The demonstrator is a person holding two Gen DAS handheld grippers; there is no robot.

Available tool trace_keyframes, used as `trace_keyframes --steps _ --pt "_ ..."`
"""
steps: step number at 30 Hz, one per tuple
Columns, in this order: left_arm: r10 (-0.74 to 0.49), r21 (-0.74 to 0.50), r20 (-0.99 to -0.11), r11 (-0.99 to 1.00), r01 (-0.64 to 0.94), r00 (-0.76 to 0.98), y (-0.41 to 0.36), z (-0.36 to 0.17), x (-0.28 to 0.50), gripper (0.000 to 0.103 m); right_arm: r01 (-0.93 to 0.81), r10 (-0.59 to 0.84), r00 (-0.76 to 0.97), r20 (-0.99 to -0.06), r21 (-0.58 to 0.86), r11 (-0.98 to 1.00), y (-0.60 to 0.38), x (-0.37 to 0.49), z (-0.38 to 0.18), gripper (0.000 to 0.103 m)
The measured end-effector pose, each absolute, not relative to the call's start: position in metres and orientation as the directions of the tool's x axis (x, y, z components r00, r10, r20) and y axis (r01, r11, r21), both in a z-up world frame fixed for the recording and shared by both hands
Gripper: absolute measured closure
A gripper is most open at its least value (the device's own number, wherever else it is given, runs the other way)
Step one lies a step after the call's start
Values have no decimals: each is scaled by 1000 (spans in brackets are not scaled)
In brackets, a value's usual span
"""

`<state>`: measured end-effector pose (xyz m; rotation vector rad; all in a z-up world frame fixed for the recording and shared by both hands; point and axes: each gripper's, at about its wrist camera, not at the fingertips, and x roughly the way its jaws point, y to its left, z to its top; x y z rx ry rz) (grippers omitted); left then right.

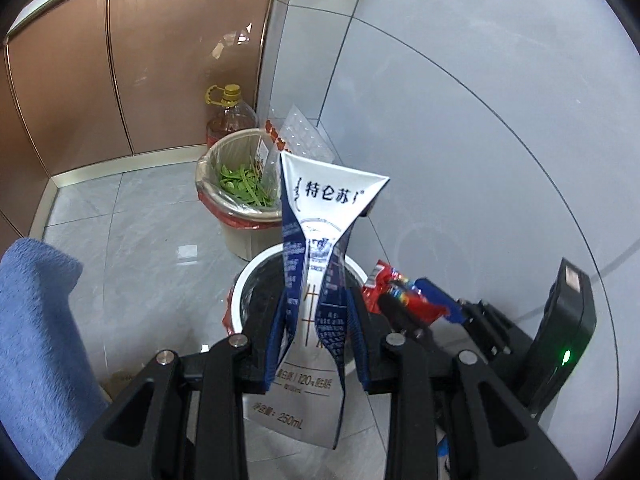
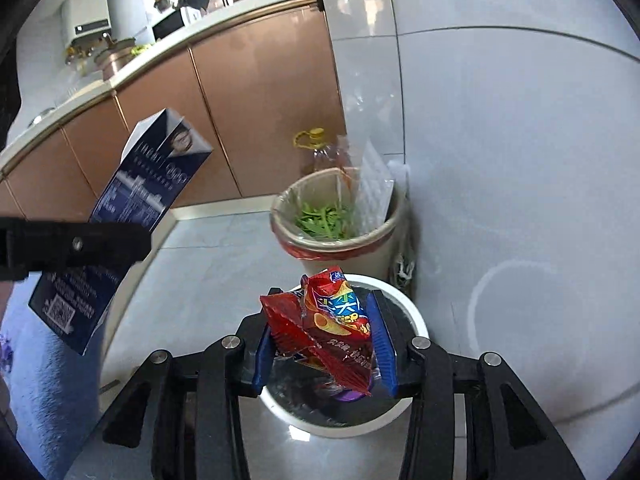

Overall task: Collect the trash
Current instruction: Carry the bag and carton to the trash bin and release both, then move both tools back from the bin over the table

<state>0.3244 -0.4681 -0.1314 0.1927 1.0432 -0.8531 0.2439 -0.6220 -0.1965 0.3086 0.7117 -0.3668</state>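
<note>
My left gripper [image 1: 316, 300] is shut on a crushed white-and-blue milk carton [image 1: 320, 200], which stands upright between the blue pads. Directly beneath it is a white-rimmed bin [image 1: 256, 268] lined with a black bag. In the right wrist view, my right gripper [image 2: 324, 300] is shut on a crumpled red snack bag [image 2: 332, 332] above the same white-rimmed bin [image 2: 412, 312]. The left gripper [image 2: 136, 240] and its milk carton [image 2: 140, 200] show at the left there. The right gripper [image 1: 412, 300] with the red snack bag [image 1: 384, 284] shows at the right in the left wrist view.
A beige bin [image 1: 200, 184] [image 2: 384, 248] with green vegetable scraps and clear plastic stands just beyond the white one, in the corner by the tiled wall. An oil bottle [image 1: 232, 114] stands behind it against brown cabinets [image 1: 120, 60]. Blue fabric [image 1: 36, 340] fills the lower left.
</note>
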Motion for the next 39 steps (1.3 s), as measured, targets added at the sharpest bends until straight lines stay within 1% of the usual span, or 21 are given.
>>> trace_keyframes --steps 1,2,3,4,5,6,9,12,17,21,24,28,34,39 --pt "-534 -255 -818 671 696 214 -473 -133 329 74 430 -224 691 -687 141 892 -624 248 -198 57" --pt "-545 -276 -815 664 695 197 -479 -134 334 69 435 -231 683 -693 132 891 -627 253 -201 55" --pt "-549 -288 -815 661 692 186 -483 -136 338 64 442 -240 671 -701 119 889 -629 257 -204 51" --pt "-551 -298 -815 665 684 181 -490 -138 344 55 450 -252 658 -710 103 887 -631 261 -207 46" --pt "-554 -306 -813 668 678 179 -494 -139 347 52 459 -259 645 -718 93 884 -635 265 -212 44" --pt "-560 -316 -811 664 678 170 -497 -140 349 52 468 -269 635 -724 84 880 -638 266 -214 42" --pt "-580 -342 -800 650 678 152 -496 -141 347 52 479 -281 623 -730 72 875 -641 263 -216 42" --pt "-586 -337 -793 649 683 165 -486 -136 342 52 471 -280 623 -730 64 880 -637 259 -216 42" --pt "-593 -298 -763 676 675 258 -445 -106 327 52 457 -280 644 -712 64 887 -624 251 -202 40" --pt "-593 -270 -724 714 646 353 -403 -75 311 52 471 -300 667 -682 73 879 -615 240 -180 34" --pt "-585 -247 -693 742 623 421 -374 -54 297 51 484 -321 693 -646 87 871 -603 228 -157 30" --pt "-571 -228 -632 783 579 524 -325 -25 271 51 475 -329 743 -583 112 873 -578 208 -123 18" --pt "-539 -185 -545 825 535 643 -257 14 233 51 404 -304 822 -481 117 907 -524 176 -67 16" --pt "-502 -115 -474 850 515 723 -197 51 199 51 342 -267 875 -404 123 932 -486 149 -23 15"
